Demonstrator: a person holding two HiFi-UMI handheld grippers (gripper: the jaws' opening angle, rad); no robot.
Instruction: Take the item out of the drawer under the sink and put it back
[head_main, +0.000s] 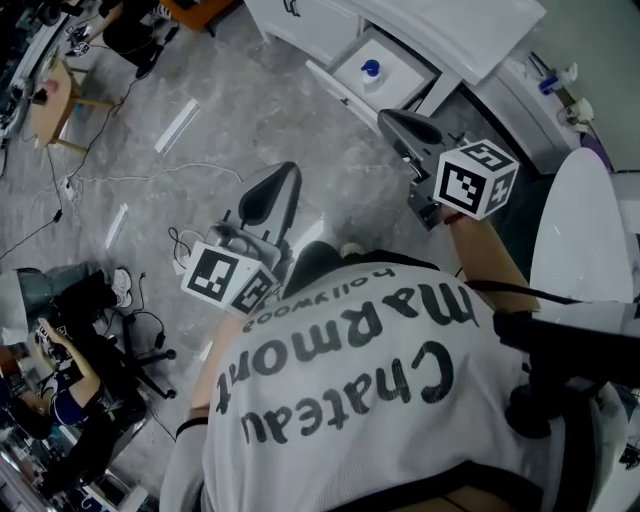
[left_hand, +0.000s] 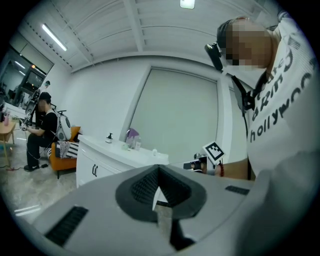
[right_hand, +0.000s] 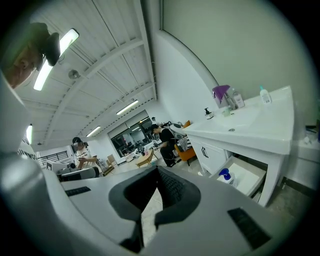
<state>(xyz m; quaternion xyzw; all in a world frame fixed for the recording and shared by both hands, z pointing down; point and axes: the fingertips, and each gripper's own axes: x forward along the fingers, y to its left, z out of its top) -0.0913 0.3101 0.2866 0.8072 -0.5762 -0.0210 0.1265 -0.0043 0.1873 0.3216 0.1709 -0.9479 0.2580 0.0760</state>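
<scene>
The drawer (head_main: 385, 62) under the white sink unit (head_main: 430, 25) stands pulled open, with a blue-capped bottle (head_main: 371, 69) lying inside. My right gripper (head_main: 403, 124) is shut and empty, a short way in front of the drawer and pointing at it. Through the right gripper view, the open drawer (right_hand: 246, 176) and the bottle (right_hand: 225, 175) show below the sink basin (right_hand: 250, 122), past the shut right gripper (right_hand: 157, 170). My left gripper (head_main: 270, 192) hangs further back over the floor, shut with nothing held. From the left gripper (left_hand: 159, 169) the sink unit (left_hand: 107, 160) shows ahead.
A white rounded fixture (head_main: 585, 225) stands at the right of the sink unit. Cables (head_main: 120, 180) trail over the grey floor. A seated person (head_main: 60, 375) and desks fill the left edge. Bottles and a purple item (right_hand: 223, 95) stand on the countertop.
</scene>
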